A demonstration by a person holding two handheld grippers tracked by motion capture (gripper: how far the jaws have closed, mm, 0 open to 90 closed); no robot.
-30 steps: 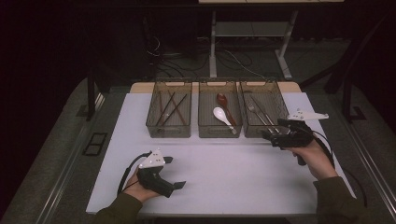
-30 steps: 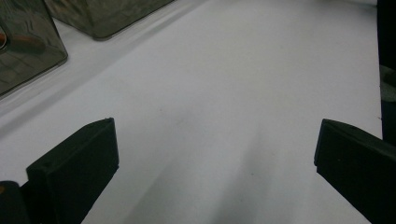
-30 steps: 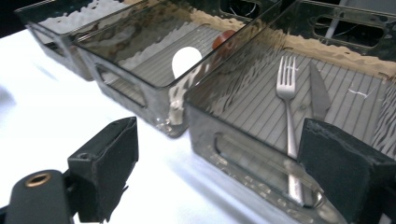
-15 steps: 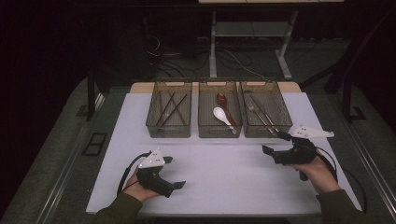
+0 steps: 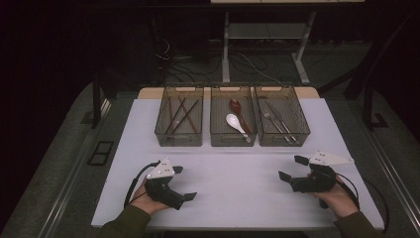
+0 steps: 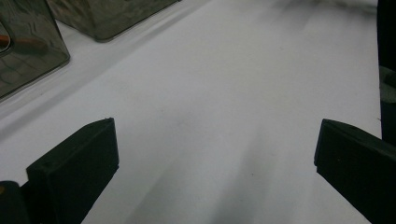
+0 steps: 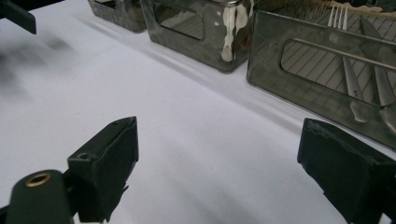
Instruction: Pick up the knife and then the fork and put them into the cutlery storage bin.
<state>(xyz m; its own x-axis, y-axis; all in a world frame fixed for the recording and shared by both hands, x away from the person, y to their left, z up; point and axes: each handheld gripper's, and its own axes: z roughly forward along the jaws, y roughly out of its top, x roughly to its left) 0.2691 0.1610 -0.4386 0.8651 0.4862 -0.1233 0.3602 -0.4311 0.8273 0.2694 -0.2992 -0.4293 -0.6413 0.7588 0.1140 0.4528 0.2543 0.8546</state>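
Our left tongs [image 5: 184, 182] sit w/ jaws wide apart, nothing btwn them, low over the white flat counter [image 5: 237, 173], well short of the middle smoky clear plastic bin [image 5: 233, 139]. Our right tongs [image 5: 293, 167] also gape empty, near the counter's front edge, right of that bin. In the bin: white ceramic spoon [image 5: 234, 122] beside a dark red spoon [image 5: 236, 106].

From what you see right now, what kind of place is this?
Probably a lab or test workspace, not a kitchen: a white table with three cutlery bins in a row, cables on the dark floor, and hand-held grippers.
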